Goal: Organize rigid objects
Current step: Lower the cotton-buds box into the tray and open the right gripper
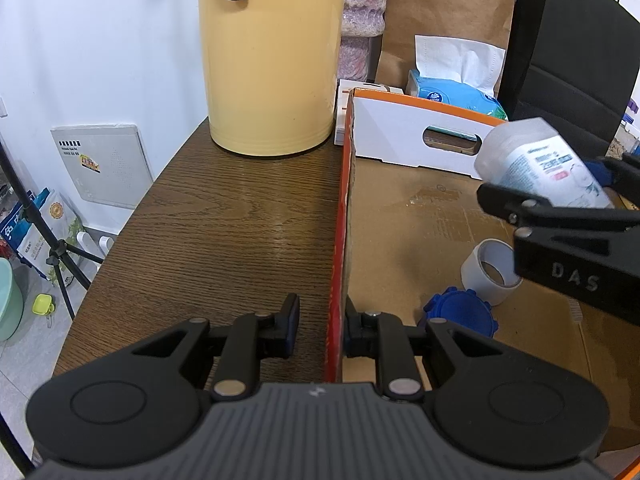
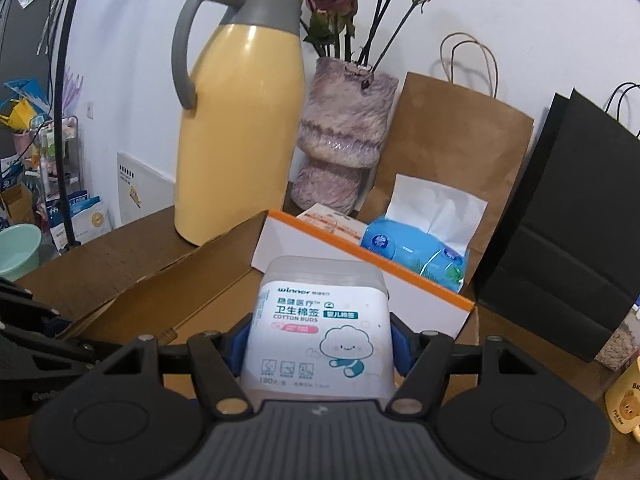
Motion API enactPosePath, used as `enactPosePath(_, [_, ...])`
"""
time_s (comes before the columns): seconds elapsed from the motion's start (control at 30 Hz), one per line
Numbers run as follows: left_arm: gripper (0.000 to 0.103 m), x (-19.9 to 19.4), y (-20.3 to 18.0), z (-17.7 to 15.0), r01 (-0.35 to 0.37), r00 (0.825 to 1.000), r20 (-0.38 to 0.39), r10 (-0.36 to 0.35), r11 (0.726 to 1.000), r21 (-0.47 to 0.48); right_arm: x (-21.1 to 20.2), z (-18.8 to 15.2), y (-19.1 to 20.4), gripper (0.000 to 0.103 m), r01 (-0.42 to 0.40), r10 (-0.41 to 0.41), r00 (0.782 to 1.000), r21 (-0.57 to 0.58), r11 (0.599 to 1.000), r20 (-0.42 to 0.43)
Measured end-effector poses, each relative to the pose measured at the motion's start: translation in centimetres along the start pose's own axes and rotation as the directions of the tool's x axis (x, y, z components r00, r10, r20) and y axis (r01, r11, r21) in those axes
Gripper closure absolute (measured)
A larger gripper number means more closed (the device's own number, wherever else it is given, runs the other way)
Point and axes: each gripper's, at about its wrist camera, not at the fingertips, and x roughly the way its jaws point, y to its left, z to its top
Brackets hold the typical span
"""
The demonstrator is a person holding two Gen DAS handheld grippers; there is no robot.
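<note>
I see cardboard box (image 1: 420, 216) on wood-grain table (image 1: 224, 216). My left tongs (image 1: 320, 326) clamped on box's thin left wall. My right tongs (image 2: 320, 344), half apart, grip cotton-bud tub (image 2: 320, 320), translucent plastic, squarish, above box. Inside box: white tape roll (image 1: 490, 272), blue ridged lid (image 1: 460, 316).

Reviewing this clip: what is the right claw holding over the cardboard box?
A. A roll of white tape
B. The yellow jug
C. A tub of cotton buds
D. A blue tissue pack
C. The right claw clamps the cotton buds tub between its blue pads, above the cardboard box, while the white tape roll already lies inside the box.
</note>
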Motion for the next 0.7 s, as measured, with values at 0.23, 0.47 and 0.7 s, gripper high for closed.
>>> enactPosePath(0.23, [0.082, -0.01, -0.02, 0.03, 0.000, 1.000, 0.001, 0.000, 1.000, -0.001, 0.62, -0.15, -0.06, 0.037, -0.005, 0.005, 1.000, 0.009, 1.000, -0.007])
enactPosePath(0.47, [0.082, -0.01, -0.03, 0.03, 0.000, 1.000, 0.001, 0.000, 1.000, -0.002, 0.41, -0.23, -0.24, 0.002, 0.015, -0.015, 1.000, 0.006, 1.000, 0.016])
enactPosePath(0.7, [0.082, 0.00, 0.00, 0.03, 0.001, 1.000, 0.001, -0.001, 1.000, -0.002, 0.37, -0.17, -0.31, 0.000, 0.041, -0.041, 0.999, 0.003, 0.999, 0.016])
